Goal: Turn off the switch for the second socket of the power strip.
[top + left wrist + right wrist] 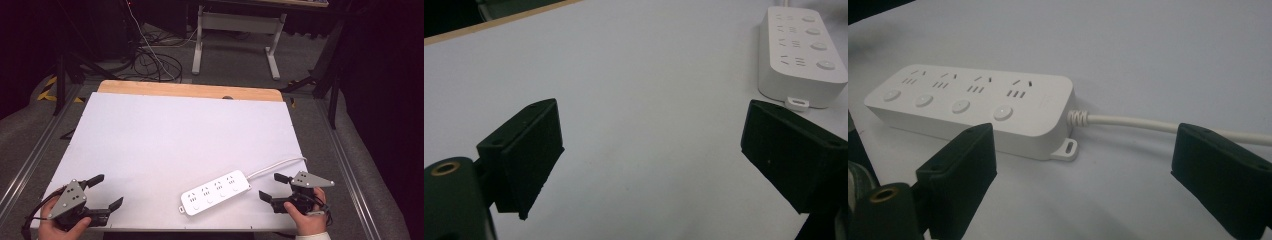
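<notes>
A white power strip (pixel 215 192) with several sockets and round buttons lies flat near the front of the white table, its white cable (pixel 278 165) running off to the right edge. My right gripper (pixel 274 186) stands open just right of the strip's cable end, nothing between its jaws. In the right gripper view the power strip (pixel 973 107) lies just beyond the jaws, and the cable (pixel 1148 124) passes between them farther off. My left gripper (pixel 106 192) rests open at the front left corner, well left of the strip. The power strip (pixel 800 57) sits at the upper right of the left gripper view.
The white table (pixel 175 135) has a wooden strip (pixel 190 90) along its far edge. Beyond it stand a white desk frame (pixel 237 35) and tangled cables (pixel 150 62) on the grey floor. Metal rails (pixel 30 160) run along both sides of the table.
</notes>
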Motion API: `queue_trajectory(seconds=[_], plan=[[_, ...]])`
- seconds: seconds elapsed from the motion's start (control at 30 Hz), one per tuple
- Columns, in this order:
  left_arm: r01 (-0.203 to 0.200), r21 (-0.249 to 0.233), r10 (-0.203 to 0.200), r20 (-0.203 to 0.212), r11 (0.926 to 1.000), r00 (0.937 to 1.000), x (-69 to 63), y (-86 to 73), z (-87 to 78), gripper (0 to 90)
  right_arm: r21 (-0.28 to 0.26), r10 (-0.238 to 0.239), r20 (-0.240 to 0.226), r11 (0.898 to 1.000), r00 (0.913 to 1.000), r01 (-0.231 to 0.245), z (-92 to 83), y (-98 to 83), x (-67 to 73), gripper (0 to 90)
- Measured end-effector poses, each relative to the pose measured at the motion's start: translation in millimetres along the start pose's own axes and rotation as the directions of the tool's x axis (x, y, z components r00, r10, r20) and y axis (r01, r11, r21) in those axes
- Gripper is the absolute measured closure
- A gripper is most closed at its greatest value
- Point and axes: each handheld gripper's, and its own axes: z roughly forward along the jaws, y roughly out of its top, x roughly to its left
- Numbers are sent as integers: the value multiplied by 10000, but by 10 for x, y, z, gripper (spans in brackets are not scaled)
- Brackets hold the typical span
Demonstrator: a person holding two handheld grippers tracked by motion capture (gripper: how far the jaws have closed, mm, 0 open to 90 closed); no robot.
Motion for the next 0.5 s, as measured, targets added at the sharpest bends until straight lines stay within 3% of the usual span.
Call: queue_trajectory(seconds=[0.37,0.5], plan=[[-55,11,55,12,10000,10000,2,-4,10,100,264,-113,20,9996,9999,112,52,-158,-28,102],[-49,55,49,32,10000,10000,2,-6,11,100,247,54,26,9997,10000,-55,57,-217,-30,102]])
